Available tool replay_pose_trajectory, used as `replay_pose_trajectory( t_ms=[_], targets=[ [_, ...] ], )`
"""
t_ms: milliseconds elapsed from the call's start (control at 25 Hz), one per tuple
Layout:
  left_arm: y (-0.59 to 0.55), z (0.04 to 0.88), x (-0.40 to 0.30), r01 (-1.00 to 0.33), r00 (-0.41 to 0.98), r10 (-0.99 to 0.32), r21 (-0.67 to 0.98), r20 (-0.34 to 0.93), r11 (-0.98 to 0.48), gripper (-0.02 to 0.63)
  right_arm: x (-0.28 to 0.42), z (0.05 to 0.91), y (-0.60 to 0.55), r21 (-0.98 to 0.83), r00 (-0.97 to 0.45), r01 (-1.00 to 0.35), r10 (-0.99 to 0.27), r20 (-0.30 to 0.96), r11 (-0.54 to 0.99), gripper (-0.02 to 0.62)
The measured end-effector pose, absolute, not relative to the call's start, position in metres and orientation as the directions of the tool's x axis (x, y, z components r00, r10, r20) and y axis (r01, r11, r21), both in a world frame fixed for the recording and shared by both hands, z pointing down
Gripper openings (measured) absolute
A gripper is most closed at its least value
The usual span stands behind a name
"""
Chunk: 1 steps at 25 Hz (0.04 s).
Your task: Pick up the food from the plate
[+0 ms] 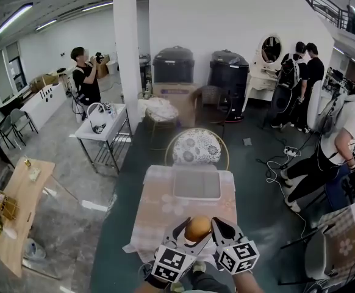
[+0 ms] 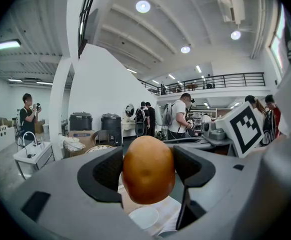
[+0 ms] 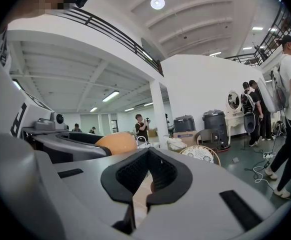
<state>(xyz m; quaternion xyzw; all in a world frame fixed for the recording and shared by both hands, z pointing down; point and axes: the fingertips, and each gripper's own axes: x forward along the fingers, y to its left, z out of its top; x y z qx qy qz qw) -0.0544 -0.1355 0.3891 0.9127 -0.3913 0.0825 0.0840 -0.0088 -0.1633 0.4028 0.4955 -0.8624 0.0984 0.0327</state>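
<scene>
The left hand-held gripper [image 2: 146,163] clamps a round brown bun [image 2: 148,179]. The right hand-held gripper [image 3: 146,176] is closed and empty. The plate [image 2: 142,217] below is mostly hidden.

Food [image 1: 197,229] above table [image 1: 159,215], chair [image 1: 197,146] behind

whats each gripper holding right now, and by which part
The left gripper holds the round orange-brown food by its sides, across the middle. The right gripper is shut on nothing.
</scene>
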Motion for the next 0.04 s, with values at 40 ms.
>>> replay_pose_trajectory(
  t_ms=[40],
  targets=[
    [-0.1352, 0.3894, -0.0544, -0.729, 0.679, -0.701, 0.09, 0.217, -0.678, 0.318, -0.0087, 0.4027, -0.1631, -0.137, -0.508, -0.861, -0.848, 0.154, 0.491, 0.014]
  ],
)
